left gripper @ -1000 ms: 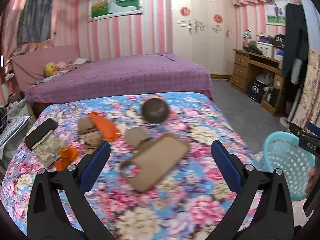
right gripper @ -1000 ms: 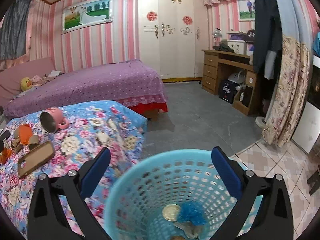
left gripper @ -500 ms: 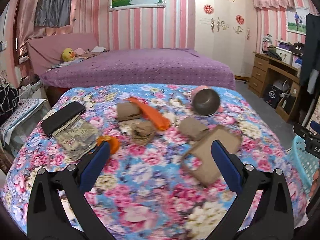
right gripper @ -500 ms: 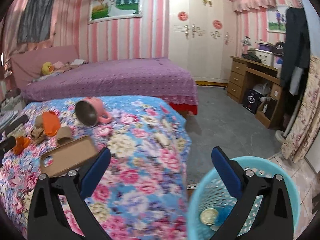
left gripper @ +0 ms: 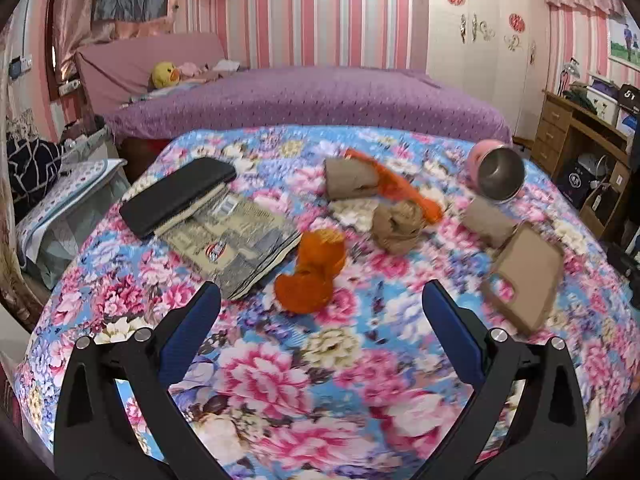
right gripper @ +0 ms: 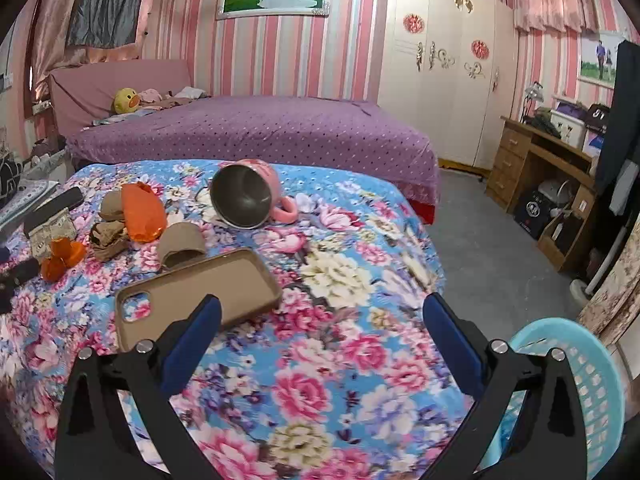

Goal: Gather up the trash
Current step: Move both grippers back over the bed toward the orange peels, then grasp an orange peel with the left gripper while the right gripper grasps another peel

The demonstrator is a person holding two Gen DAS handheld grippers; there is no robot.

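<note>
On the floral bedspread [left gripper: 280, 380] lie a crumpled orange wrapper [left gripper: 314, 276], a long orange wrapper [left gripper: 400, 190], a crumpled brown paper wad [left gripper: 398, 222] and brown cardboard tubes [left gripper: 350, 178]. My left gripper [left gripper: 320, 328] is open and empty, just short of the crumpled orange wrapper. My right gripper [right gripper: 320, 332] is open and empty above the bedspread [right gripper: 340, 360], near a tan phone case [right gripper: 196, 292]. The light blue trash basket [right gripper: 576, 392] stands on the floor at its lower right. The same wrappers [right gripper: 142, 212] show at the left of the right wrist view.
A pink mug [left gripper: 498, 172] lies on its side; it also shows in the right wrist view [right gripper: 248, 194]. A black phone [left gripper: 178, 196] rests on a booklet [left gripper: 232, 240]. The tan phone case [left gripper: 524, 276] lies at right. A purple bed [right gripper: 256, 128] and wooden desk [right gripper: 548, 176] stand beyond.
My left gripper swung left, from over the phone case to in front of the crumpled orange wrapper. My right gripper moved from above the basket to over the bedspread. Both stayed open.
</note>
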